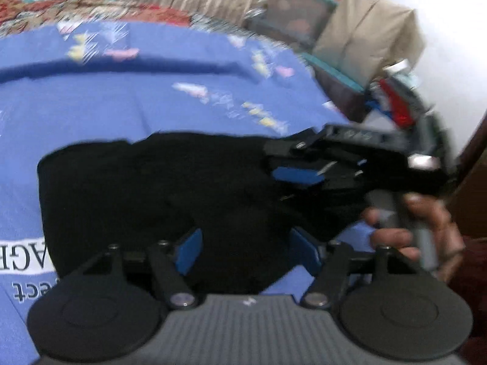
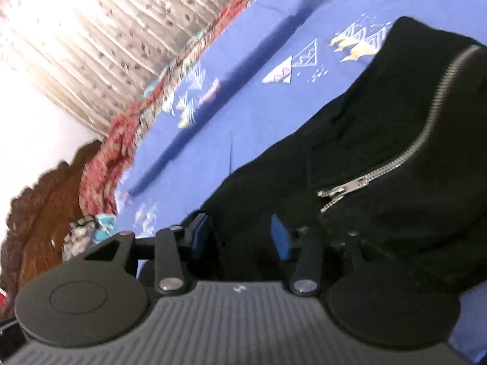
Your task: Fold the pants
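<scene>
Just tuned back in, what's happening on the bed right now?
A person is folding black pants on a blue printed bedsheet, a handheld gripper in each hand. The pants lie bunched into a compact dark heap, zipper showing. The left gripper sits at the near edge of the cloth with its fingers apart, not pressing anything. The right gripper, gripped by a hand, is also over the fabric with fingers spread. Both views are blurred, so finer contact is unclear.

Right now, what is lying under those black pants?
The black pants rest on a blue bedsheet printed with pale triangle patterns; it shows on every visible side of them. The sheet directly beneath the cloth is covered, so anything else there cannot be seen.
</scene>
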A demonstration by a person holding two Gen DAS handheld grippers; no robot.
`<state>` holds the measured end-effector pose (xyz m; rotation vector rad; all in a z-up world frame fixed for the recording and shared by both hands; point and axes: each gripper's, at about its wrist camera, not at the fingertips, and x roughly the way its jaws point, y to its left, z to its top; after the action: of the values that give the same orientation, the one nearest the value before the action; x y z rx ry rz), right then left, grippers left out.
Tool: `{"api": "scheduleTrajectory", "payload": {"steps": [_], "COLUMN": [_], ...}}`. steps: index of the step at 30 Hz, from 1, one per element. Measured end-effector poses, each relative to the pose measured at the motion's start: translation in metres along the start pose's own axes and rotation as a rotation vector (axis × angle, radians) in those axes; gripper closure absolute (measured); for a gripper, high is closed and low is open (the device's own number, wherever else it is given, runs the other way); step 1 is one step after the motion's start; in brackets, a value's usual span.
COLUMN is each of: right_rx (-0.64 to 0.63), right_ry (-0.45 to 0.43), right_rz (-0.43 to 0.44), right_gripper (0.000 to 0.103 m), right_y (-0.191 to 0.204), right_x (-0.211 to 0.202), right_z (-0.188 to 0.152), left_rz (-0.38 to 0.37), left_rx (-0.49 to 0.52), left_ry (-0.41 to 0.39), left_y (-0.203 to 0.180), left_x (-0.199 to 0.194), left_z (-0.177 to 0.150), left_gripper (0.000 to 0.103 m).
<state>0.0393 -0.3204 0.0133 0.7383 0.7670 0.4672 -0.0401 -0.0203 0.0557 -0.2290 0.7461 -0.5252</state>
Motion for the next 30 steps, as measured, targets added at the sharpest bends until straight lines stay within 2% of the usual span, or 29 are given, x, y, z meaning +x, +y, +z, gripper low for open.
{"api": "scheduleTrajectory", "payload": {"steps": [1,2,3,5,8,9,11,12,13,16,19,22,24,25,26,28,30], "right_rx": [0.005,0.001,-0.013,-0.054,-0.133,-0.163,-0.189,-0.189,-0.186,-0.251,-0.382,-0.364,-0.332,-0.31,-0.28,-0.254,-0.26], "right_ry": [0.006,0.021,0.04,0.1,0.198,0.255,0.316,0.332,0.324,0.212,0.088,0.097,0.158,0.176,0.173,0.171,0.087], "right_rz": [0.018,0.036,0.052,0.084,0.067,0.039,0.036,0.057,0.082,0.125,0.054,-0.056,-0.123,-0.149,-0.134,-0.098,-0.048], "right_gripper": [0.047,0.04,0.034,0.028,0.03,0.047,0.072,0.082,0.084,0.086,0.086,0.085,0.073,0.073,0.072,0.064,0.059], "right_y": [-0.002,0.0,0.009,0.018,0.031,0.035,0.04,0.042,0.044,0.059,0.072,0.052,0.032,0.025,0.02,0.017,0.014], "right_x": [0.0,0.003,0.013,0.028,0.057,0.071,0.081,0.08,0.076,0.05,0.022,0.018,0.029,0.033,0.032,0.023,0.0], "right_z": [0.0,-0.002,-0.006,-0.009,-0.021,-0.028,-0.036,-0.037,-0.036,-0.026,-0.026,-0.037,-0.048,-0.051,-0.05,-0.038,-0.026], "left_rz": [-0.009,-0.007,-0.002,0.016,0.059,0.077,0.108,0.118,0.122,0.122,0.096,0.057,0.038,0.035,0.035,0.056,0.108], "left_rx": [-0.012,-0.03,-0.059,-0.132,-0.265,-0.303,-0.352,-0.369,-0.38,-0.385,-0.35,-0.289,-0.233,-0.208,-0.187,-0.167,-0.156], "left_ry": [-0.022,-0.045,-0.072,-0.115,-0.162,-0.17,-0.179,-0.184,-0.189,-0.197,-0.201,-0.177,-0.14,-0.117,-0.088,-0.014,0.062], "left_y": [0.001,0.003,0.009,0.023,0.051,0.06,0.072,0.077,0.08,0.083,0.077,0.062,0.049,0.044,0.041,0.037,0.04], "left_x": [-0.01,-0.019,-0.03,-0.05,-0.07,-0.074,-0.08,-0.081,-0.079,-0.076,-0.071,-0.054,-0.034,-0.024,-0.013,0.011,0.033], "left_z": [0.001,0.003,0.003,0.003,0.001,0.001,-0.001,-0.001,-0.001,0.003,0.011,0.021,0.025,0.026,0.026,0.025,0.019], "left_gripper": [0.033,0.029,0.027,0.027,0.027,0.027,0.028,0.028,0.028,0.028,0.028,0.028,0.03,0.031,0.031,0.035,0.036]}}
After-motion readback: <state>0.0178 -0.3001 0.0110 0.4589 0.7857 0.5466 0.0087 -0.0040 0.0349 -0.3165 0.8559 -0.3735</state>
